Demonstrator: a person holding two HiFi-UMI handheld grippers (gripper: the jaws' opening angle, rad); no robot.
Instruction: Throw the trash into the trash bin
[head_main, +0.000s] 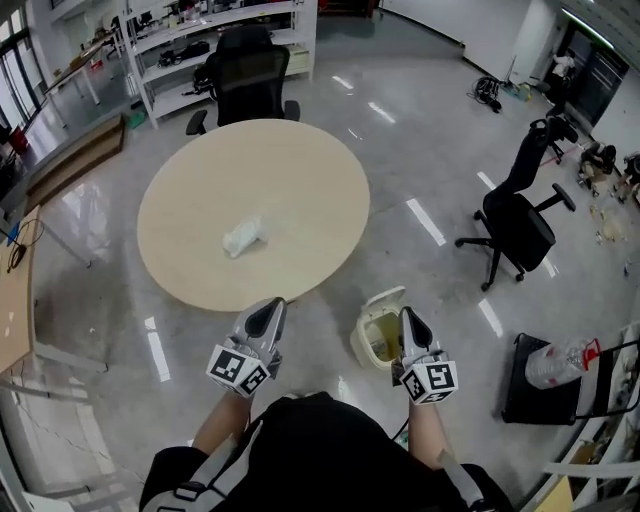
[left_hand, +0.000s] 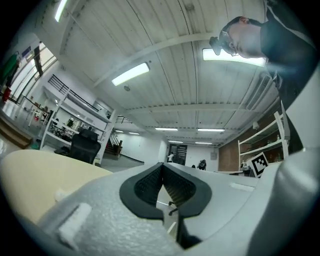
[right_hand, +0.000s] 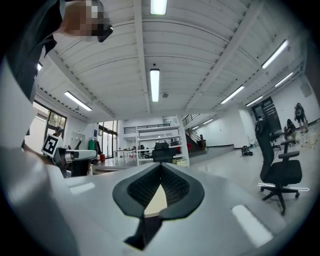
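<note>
My left tool and right tool are pressed together, empty. I see the trash on the desk; the trash bin stands beside my right tool.

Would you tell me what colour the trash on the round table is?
The trash is white; the head view shows it best.

left gripper and right gripper are held out ahead of the body, side by side and apart, pointing forward about level. each has jaws closed tip to tip, empty. bare forearms trail behind them.
</note>
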